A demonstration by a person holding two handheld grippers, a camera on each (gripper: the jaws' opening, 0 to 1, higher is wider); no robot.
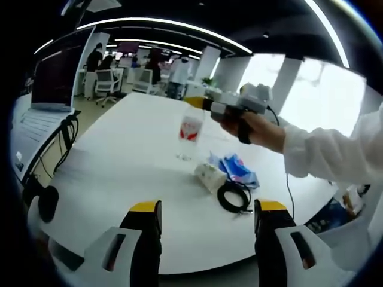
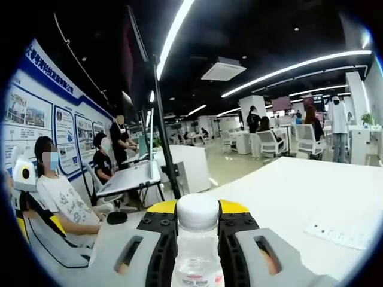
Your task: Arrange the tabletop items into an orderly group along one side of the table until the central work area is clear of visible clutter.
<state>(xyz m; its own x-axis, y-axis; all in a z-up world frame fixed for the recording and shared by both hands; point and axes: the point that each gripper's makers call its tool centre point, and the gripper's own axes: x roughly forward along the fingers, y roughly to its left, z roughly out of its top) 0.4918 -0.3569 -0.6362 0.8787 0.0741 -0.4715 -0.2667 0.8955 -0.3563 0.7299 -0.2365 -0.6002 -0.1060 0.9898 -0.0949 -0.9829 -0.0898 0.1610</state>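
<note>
Laptop (image 1: 45, 89): open at the table's far edge
Office chairs (image 2: 286, 142): white, grouped near desks behind the table
Wall posters (image 2: 42, 113): blue-bordered panels, text too small to read
Ceiling lights (image 2: 287, 67): long bright strips
Seated people (image 2: 63, 194): possibly three, beside the posters

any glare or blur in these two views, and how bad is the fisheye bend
Left gripper view: the windows behind the right gripper blow out white, the bottle is smeared, and the table edge bows. Right gripper view: the bottle cap is sharp between the jaws; ceiling light strips curve strongly.
</note>
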